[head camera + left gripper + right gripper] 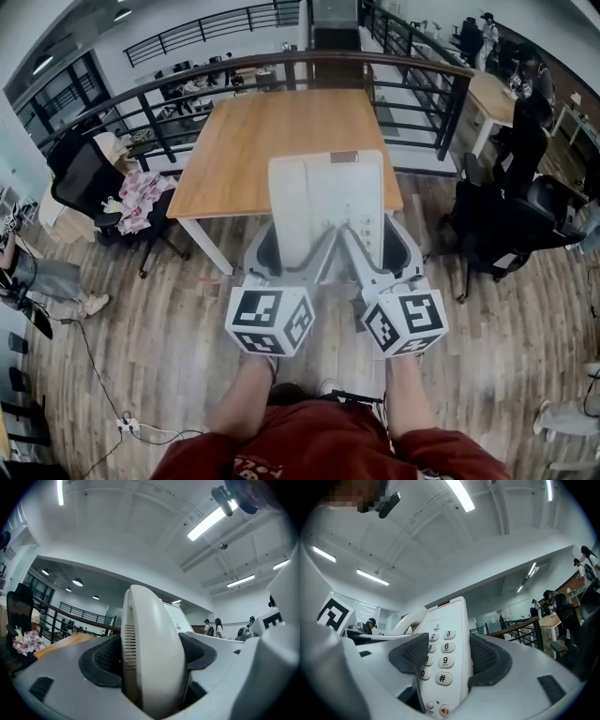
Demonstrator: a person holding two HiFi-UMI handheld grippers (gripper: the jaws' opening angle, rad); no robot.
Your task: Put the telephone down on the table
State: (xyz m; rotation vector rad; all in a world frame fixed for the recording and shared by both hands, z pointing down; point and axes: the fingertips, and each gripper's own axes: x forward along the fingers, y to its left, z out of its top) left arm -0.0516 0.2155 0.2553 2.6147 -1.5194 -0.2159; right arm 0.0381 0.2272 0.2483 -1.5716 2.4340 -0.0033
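Observation:
A white desk telephone [326,204] is held up in the air between me and the wooden table [281,136], standing on edge. My left gripper [298,246] is shut on its handset side; in the left gripper view the curved handset [150,663] fills the space between the dark pads. My right gripper [361,242] is shut on the keypad side; the number keys [440,660] show between its pads in the right gripper view. The phone's underside faces the head camera. Both marker cubes [270,319] sit low over my knees.
The table top [246,159] is bare wood, with a black railing [281,70] behind it. An office chair with a patterned cloth [136,202] stands to the left, and dark chairs [511,220] to the right. A second table [494,97] and people are at the far right.

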